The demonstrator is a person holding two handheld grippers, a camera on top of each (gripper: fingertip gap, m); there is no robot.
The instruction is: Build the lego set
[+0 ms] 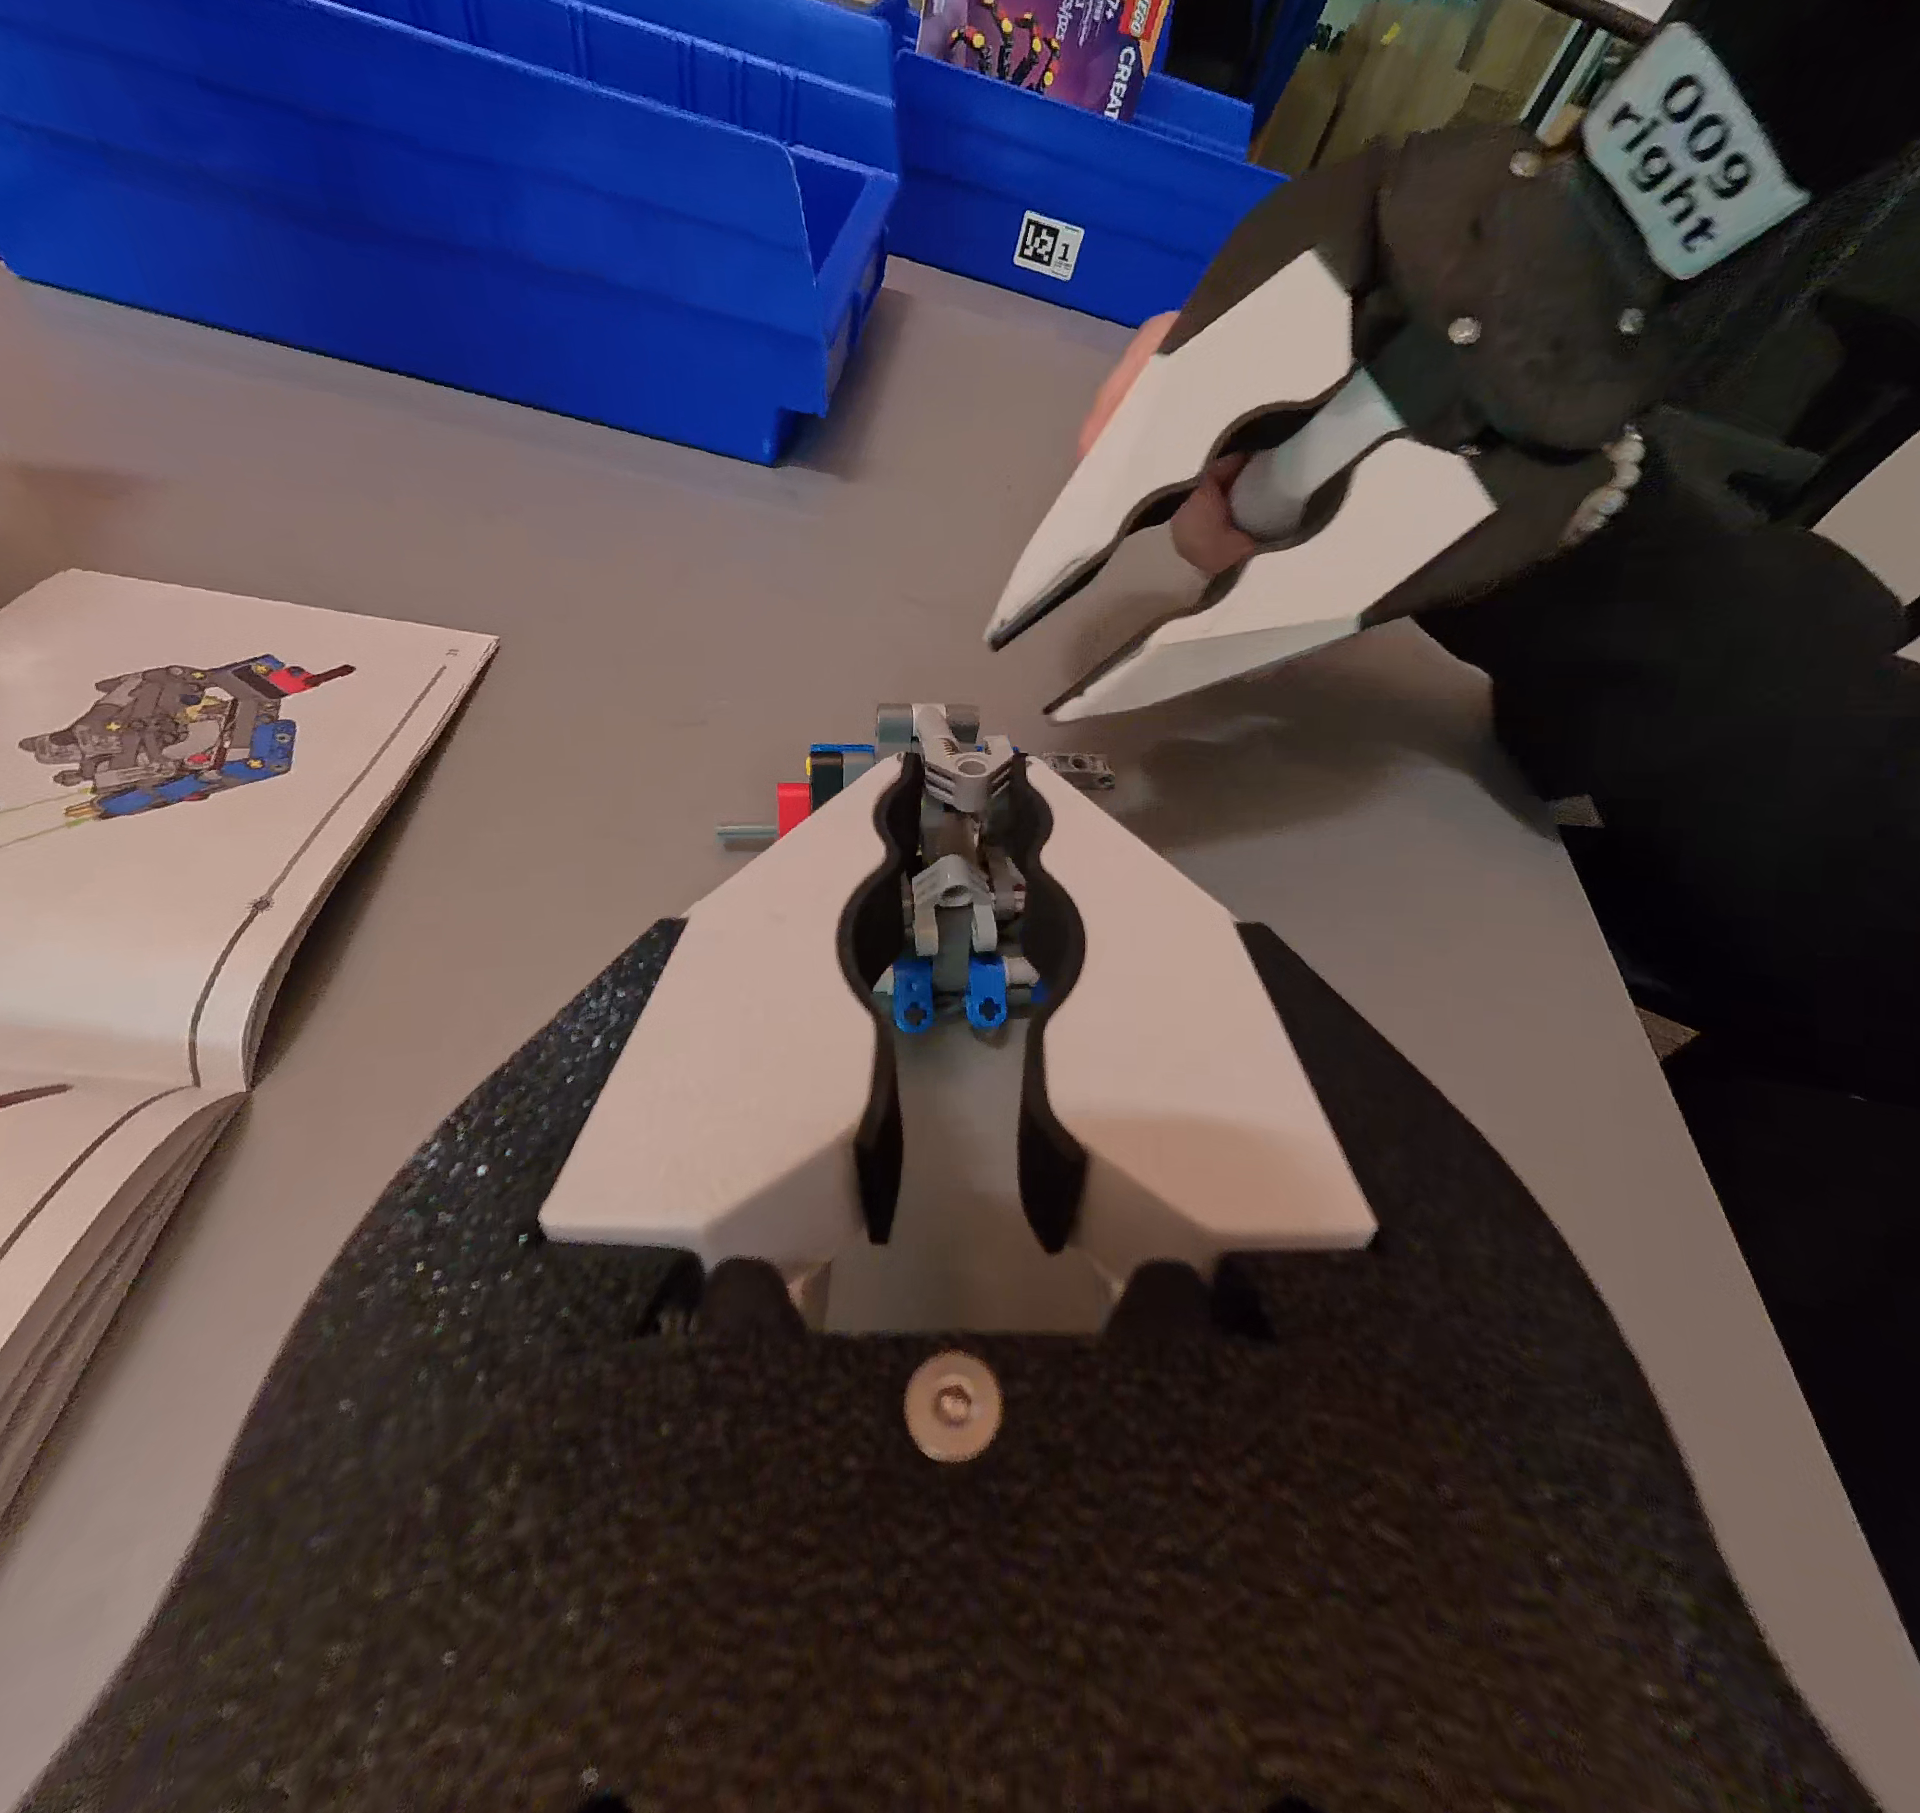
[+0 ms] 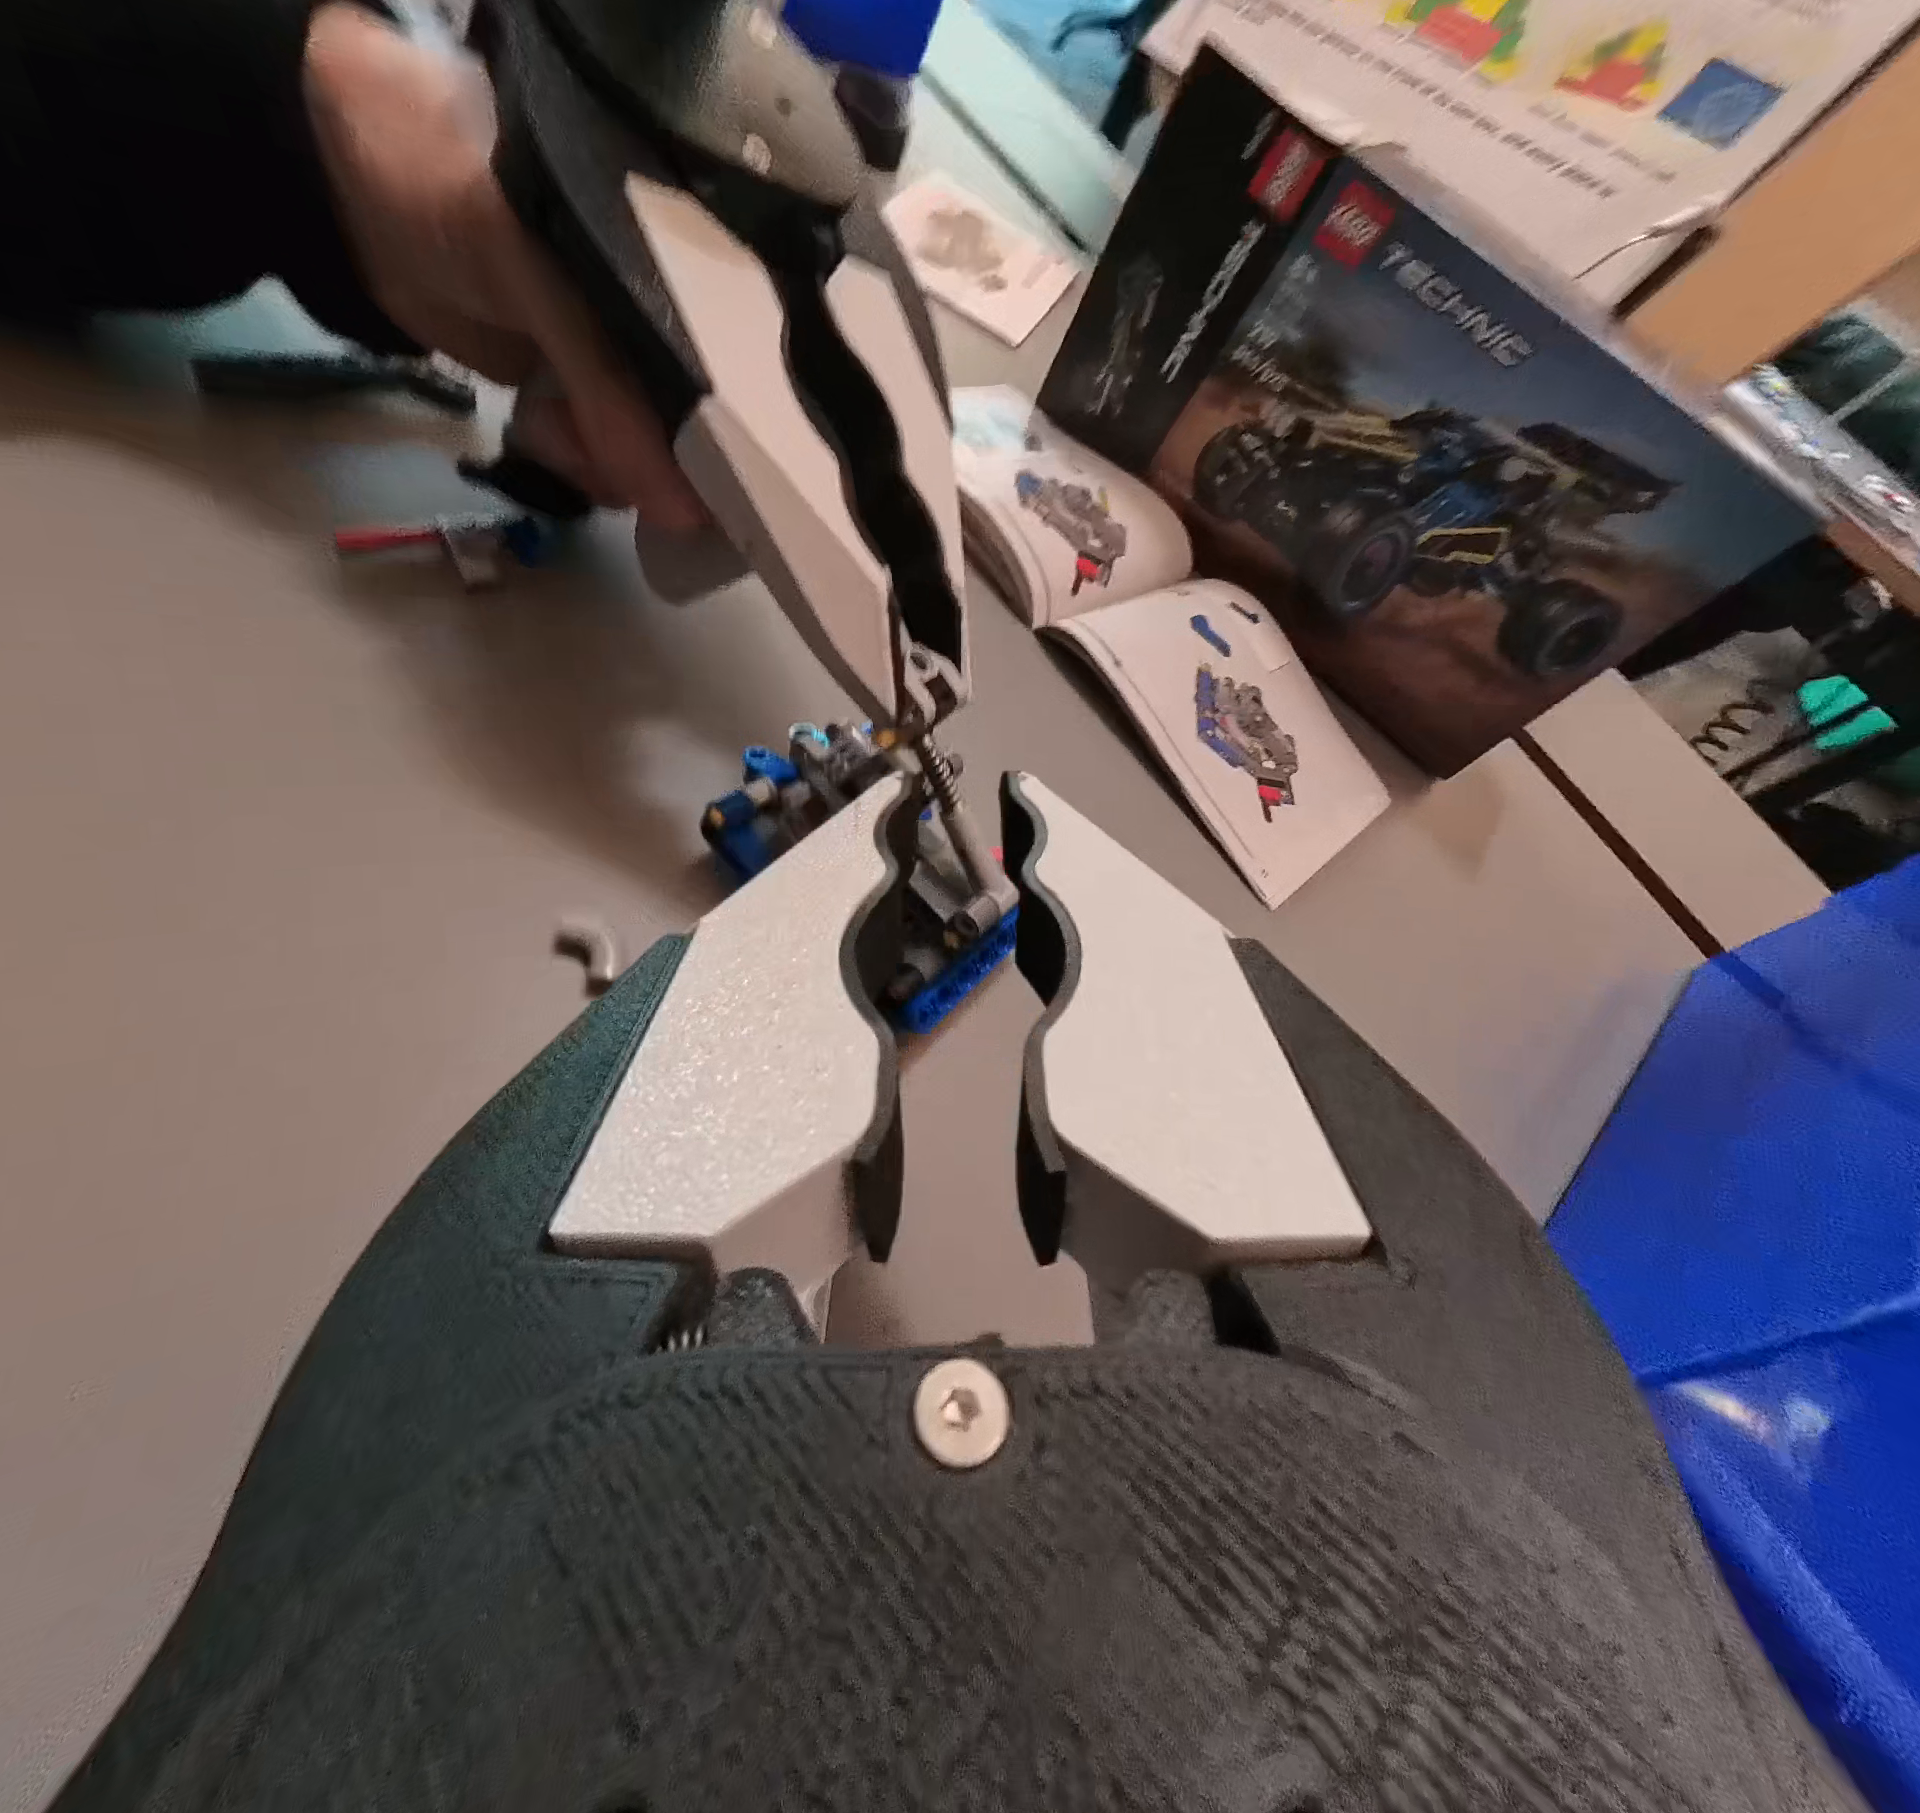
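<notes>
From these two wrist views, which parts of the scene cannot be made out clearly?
- Grey and blue plastic brick model: left wrist view, its sides hidden by the left gripper's white fingers.
- Open paper instruction booklet: cut off by the left edge.
- Small red and grey loose pieces: right wrist view, blurred.
- Small grey curved piece: too small to identify.

Grey table (image 1: pixel 623 558) — blue bins (image 1: pixel 468 205)

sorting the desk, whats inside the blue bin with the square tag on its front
In the blue bin, a purple toy box stands upright, its top sticking out. The bin's wall hides its floor and anything lower.
</notes>
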